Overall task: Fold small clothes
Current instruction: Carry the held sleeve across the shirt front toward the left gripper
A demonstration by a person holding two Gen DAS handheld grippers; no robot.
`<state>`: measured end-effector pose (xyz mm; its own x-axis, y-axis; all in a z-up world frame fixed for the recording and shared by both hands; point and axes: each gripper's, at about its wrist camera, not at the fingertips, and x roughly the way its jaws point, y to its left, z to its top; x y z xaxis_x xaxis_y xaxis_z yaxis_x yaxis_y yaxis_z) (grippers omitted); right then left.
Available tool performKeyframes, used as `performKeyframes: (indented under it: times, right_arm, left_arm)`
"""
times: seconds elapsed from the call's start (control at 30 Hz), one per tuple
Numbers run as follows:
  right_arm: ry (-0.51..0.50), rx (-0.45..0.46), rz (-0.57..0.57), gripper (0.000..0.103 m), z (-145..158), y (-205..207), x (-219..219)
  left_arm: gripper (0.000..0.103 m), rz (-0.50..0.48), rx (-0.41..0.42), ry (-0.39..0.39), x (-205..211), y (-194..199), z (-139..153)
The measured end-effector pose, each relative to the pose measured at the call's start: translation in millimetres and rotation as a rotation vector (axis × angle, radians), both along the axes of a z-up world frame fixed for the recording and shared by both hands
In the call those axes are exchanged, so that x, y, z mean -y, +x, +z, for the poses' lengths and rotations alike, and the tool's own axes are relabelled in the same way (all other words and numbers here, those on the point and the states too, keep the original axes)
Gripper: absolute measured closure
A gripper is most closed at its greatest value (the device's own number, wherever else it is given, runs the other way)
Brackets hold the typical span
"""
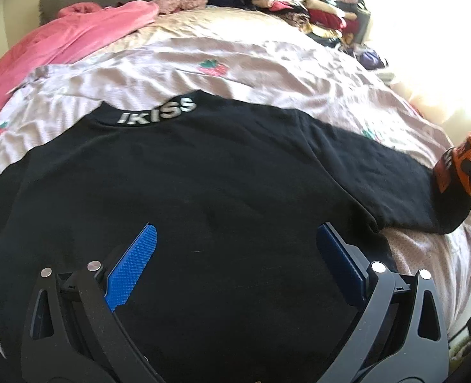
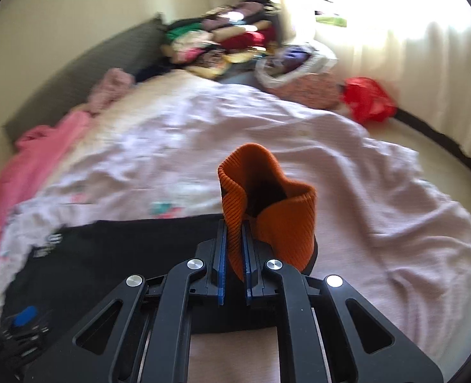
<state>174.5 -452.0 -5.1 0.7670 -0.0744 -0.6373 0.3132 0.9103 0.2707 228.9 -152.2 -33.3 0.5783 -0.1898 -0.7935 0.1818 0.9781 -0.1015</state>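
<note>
Fingers of our right gripper [image 2: 233,239] pinch the orange cuff [image 2: 267,198] of the black shirt [image 1: 203,166]; our left gripper [image 1: 235,249] hangs spread above the shirt's body.

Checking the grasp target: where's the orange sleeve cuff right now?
The orange ribbed cuff is pinched in the right gripper, lifted off the lilac bedsheet. In the left wrist view it sits far right, at the black sweatshirt's sleeve end.

Spread left claw [image 1: 235,245] over black top [image 1: 203,166]
</note>
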Motion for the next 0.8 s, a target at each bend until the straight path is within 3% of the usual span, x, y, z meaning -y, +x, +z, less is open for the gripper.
performKeyframes:
  times: [0.2,0.53,0.8]
  right_arm:
    - [0.005,0.053,0.157,0.095,22,4,-61]
    - [0.013,0.078,0.451,0.095,33,18,-172]
    - [0.058,0.081,0.547,0.095,29,24,-200]
  left_arm:
    - [0.009,0.069,0.033,-0.028,-35,-5,10]
    - [0.009,0.130,0.006,-0.116,-82,-8,7]
    - [0.009,0.166,-0.048,-0.166,-103,-6,-8]
